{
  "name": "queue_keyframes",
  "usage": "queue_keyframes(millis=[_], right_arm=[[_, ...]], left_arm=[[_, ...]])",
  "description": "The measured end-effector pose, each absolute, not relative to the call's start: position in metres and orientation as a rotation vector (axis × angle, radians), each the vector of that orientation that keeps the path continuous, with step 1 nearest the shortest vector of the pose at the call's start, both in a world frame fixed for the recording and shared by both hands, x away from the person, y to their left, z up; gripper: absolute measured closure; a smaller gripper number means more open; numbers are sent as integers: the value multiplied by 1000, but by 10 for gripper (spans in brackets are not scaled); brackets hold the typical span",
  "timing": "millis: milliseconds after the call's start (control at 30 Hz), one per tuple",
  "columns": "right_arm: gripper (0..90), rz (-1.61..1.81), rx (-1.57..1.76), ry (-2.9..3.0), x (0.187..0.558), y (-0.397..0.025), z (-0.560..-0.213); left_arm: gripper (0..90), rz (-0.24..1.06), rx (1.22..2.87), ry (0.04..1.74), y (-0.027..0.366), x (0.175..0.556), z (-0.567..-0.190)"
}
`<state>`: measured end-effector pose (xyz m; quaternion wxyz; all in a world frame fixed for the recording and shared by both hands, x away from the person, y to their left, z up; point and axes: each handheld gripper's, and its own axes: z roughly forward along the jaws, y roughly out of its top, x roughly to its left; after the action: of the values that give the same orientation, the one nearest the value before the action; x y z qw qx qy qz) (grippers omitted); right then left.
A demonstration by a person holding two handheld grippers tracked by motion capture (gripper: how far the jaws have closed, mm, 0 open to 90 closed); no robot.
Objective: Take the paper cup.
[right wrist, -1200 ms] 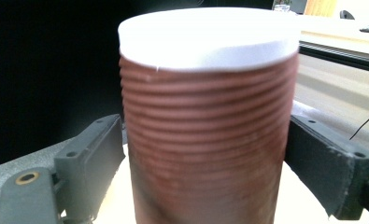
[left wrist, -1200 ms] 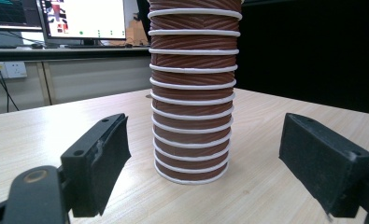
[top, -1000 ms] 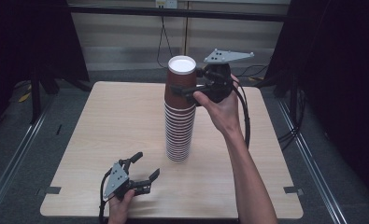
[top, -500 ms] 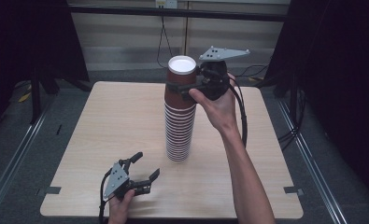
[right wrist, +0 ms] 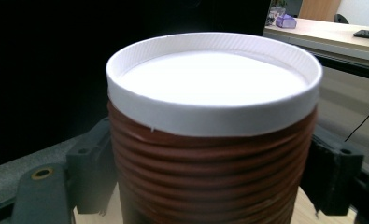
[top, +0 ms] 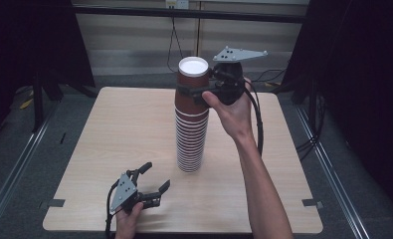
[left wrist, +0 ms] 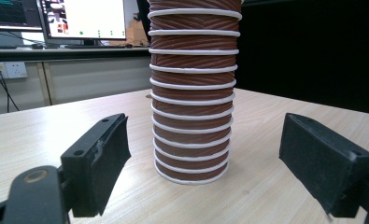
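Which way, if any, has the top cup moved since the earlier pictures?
Yes: the top cup, clamped in the right hand-held gripper, has risen slightly off the stack standing on the table.

Ribbed brown paper cups, pale matt wood-grain table, matt black tool pads

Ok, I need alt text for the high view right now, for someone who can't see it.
The right gripper clamps its jaws around the top cup of a tall stack of brown paper cups standing upside down on a light wooden table. The left gripper rests open near the table's front edge, apart from the stack.
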<state>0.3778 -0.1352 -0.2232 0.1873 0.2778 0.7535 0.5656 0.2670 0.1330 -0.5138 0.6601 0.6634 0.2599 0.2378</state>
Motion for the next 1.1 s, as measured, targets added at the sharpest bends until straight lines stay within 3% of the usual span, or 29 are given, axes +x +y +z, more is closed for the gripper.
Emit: queue_keyframes(millis=[1100], right_arm=[[191, 1745, 759, 1968, 367, -144, -203]], left_arm=[[158, 536, 1499, 589, 133, 267, -514]])
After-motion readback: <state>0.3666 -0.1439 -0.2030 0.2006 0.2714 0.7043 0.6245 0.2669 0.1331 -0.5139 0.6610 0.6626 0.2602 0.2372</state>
